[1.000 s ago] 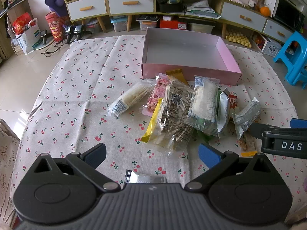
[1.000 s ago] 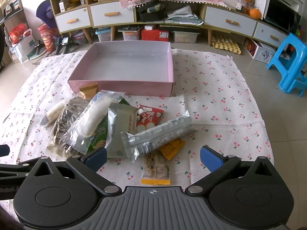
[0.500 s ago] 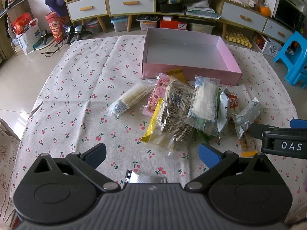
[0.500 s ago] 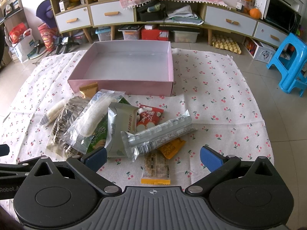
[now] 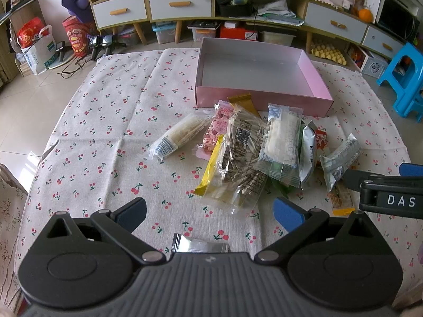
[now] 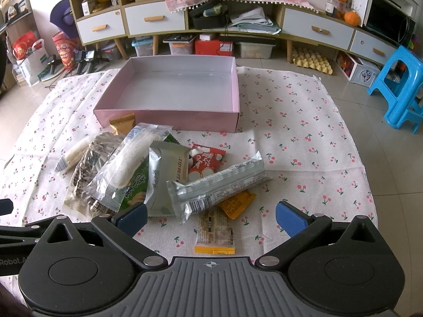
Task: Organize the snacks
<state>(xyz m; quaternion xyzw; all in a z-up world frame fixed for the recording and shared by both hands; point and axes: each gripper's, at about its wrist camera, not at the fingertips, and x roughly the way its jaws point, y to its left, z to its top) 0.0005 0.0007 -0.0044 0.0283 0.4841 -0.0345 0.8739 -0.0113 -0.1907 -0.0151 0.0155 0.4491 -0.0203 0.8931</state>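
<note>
While nothing had shifted since a second earlier, the left gripper (image 5: 208, 212) and right gripper (image 6: 210, 215) hovered spread and empty over snack packets (image 6: 158, 174) heaped before the pink box (image 6: 169, 116) on the cherry-print cloth (image 5: 105, 121) near drawer cabinets (image 6: 153, 18).

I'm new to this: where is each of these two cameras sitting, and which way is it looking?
Left wrist: sits on the left gripper, looks forward over the snack pile; its own open fingers show, plus the right gripper at the right edge.
Right wrist: sits on the right gripper, facing the same way; its open fingers show, the left gripper's arm at the left edge.
Both views share: pink box, snacks, cherry cloth.
</note>
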